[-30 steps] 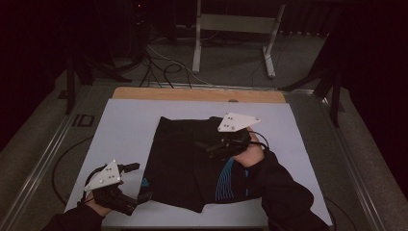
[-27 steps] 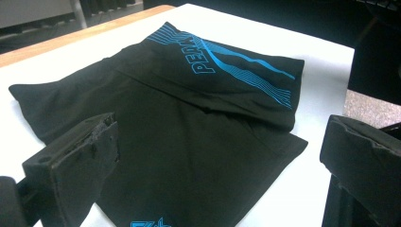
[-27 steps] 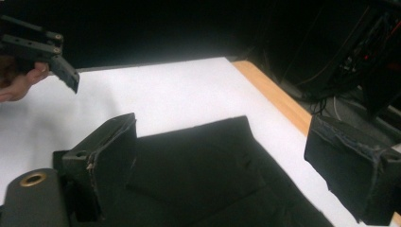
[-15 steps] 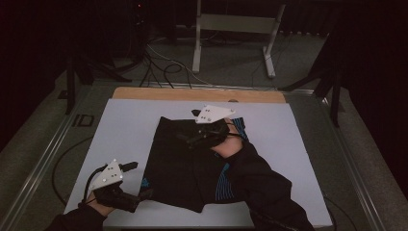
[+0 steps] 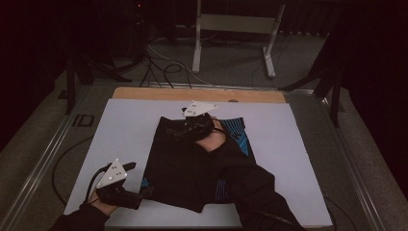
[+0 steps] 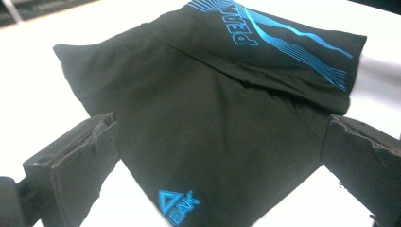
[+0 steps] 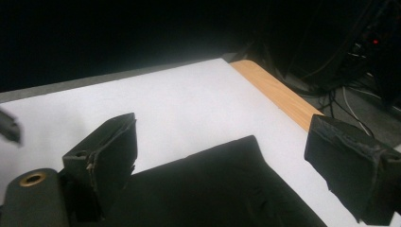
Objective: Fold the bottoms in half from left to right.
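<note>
Both claws spread over the black shorts [image 5: 192, 168], flat mid-table [image 5: 125, 125].

Your right gripper [image 5: 179, 131] hangs wide at the far corner, your left gripper [image 5: 144, 193] wide at the near one. Grab both layers or the fold drags; white room lies open on the left.

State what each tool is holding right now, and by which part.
Nothing. The left tool and right tool both have open jaws poised over corners of the black shorts.
</note>
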